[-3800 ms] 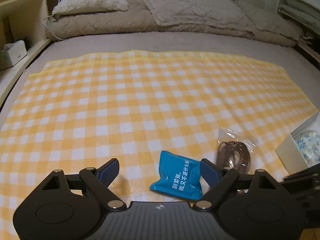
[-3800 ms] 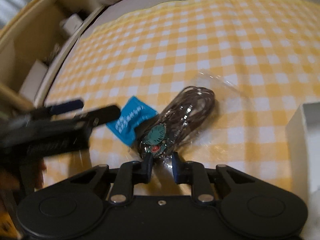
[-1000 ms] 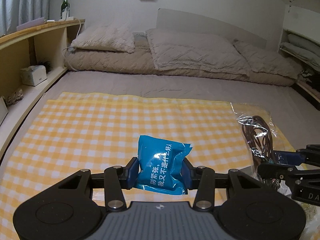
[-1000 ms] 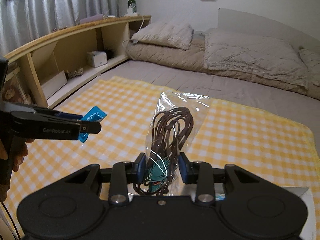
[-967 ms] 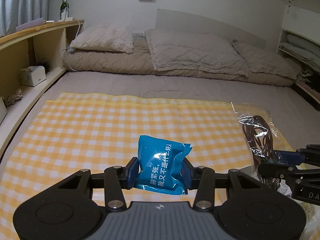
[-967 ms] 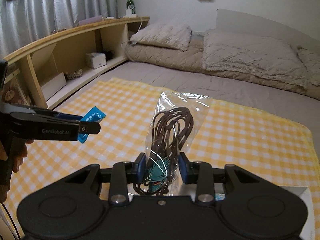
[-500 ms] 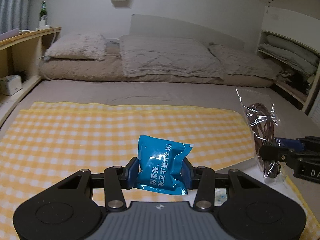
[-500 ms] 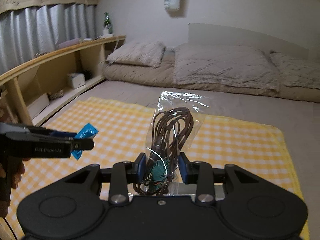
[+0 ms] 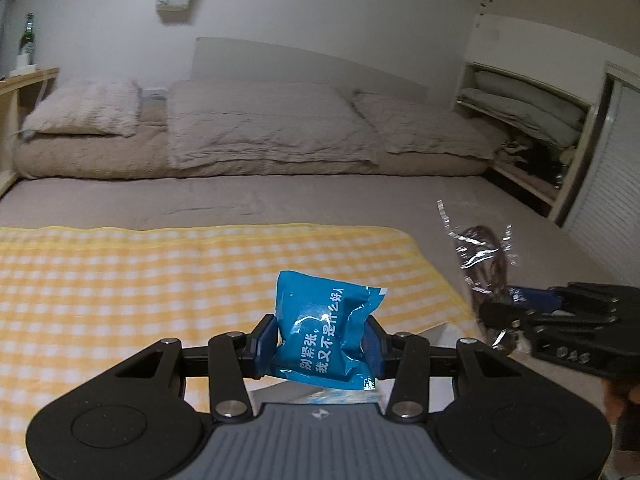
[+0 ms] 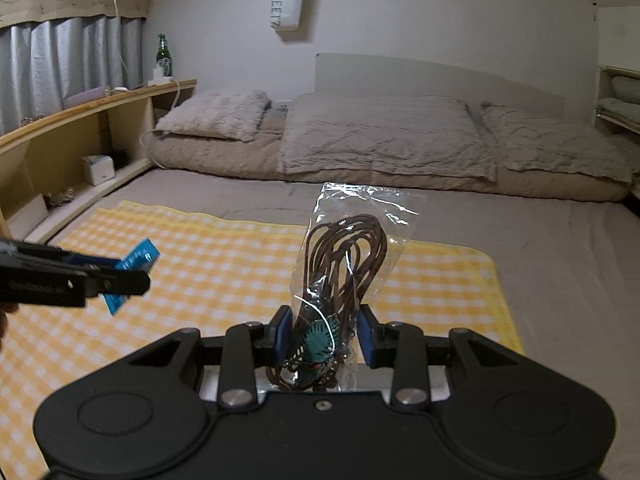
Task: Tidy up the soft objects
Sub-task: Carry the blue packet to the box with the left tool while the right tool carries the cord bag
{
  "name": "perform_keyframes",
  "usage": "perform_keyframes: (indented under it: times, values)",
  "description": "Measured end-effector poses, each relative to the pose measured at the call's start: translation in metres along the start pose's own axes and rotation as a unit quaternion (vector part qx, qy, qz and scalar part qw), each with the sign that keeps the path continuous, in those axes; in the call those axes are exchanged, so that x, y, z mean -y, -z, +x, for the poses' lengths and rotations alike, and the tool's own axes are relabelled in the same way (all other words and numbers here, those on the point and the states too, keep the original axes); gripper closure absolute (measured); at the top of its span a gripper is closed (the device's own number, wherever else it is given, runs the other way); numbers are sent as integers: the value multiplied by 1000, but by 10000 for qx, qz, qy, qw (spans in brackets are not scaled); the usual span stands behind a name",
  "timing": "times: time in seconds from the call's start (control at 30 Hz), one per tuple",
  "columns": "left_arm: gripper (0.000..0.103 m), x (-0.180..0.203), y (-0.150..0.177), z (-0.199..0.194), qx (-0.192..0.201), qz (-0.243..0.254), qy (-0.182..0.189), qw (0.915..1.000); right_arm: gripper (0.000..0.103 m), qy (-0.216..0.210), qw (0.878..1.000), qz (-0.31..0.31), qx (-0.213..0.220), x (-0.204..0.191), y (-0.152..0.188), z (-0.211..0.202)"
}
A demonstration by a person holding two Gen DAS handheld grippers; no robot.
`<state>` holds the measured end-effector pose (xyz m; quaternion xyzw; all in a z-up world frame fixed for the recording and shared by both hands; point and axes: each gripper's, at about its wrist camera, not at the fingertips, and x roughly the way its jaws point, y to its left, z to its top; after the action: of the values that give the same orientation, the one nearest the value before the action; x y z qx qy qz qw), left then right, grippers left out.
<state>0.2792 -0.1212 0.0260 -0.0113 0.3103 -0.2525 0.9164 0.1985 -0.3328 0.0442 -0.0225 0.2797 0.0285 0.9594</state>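
My left gripper (image 9: 320,346) is shut on a blue soft packet (image 9: 324,330) with white printed characters, held upright in the air. My right gripper (image 10: 324,340) is shut on a clear plastic bag of coiled brown cord (image 10: 346,264) with a teal tag at its bottom. In the left wrist view the right gripper (image 9: 516,312) shows at the right edge with the cord bag (image 9: 482,264) standing up from it. In the right wrist view the left gripper (image 10: 132,278) reaches in from the left with the blue packet (image 10: 134,266). Just under both grippers lies a white box (image 9: 434,334), mostly hidden.
A yellow checked cloth (image 9: 140,280) covers the grey bed (image 10: 560,280). Beige pillows and folded quilts (image 10: 380,140) line the far end. A wooden shelf unit (image 10: 80,136) with a tissue box and a green bottle runs along the left. Shelves with bedding (image 9: 532,112) stand at the right.
Both grippers have swung to the right with their loads still held. The cloth's right edge and the white box have come under them, and the right-hand shelves have come into view.
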Motion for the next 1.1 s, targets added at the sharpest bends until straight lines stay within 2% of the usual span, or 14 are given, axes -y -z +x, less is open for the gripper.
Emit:
perform_keyframes:
  times: [0.2,0.43,0.7,0.93,0.97,1.0,1.03,1.1]
  values:
    - [57,29,7,29,-213,10,428,9989,67,290,9988,-345,-207,16,11,8]
    - [57,53,27,70,-518,58,944,9942,67,456,9923,-768,-857,34,30,25]
    - [57,59,53,115,-1098,-406,1195,9859,67,307,9770,-1349,-1623,38,53,46]
    - [55,65,64,140,-1089,-579,1417,9822,67,390,9704,-1449,-1894,41,61,61]
    - [54,66,66,143,-1058,-577,1418,9825,67,395,9700,-1447,-1913,41,61,62]
    - [48,65,67,146,-1041,-595,1389,9830,67,397,9698,-1447,-1924,42,62,64]
    - [36,64,68,149,-1044,-639,1349,9833,67,397,9697,-1439,-1935,42,62,64]
    - [31,60,71,152,-1080,-697,1338,9826,67,401,9697,-1404,-1959,44,64,65]
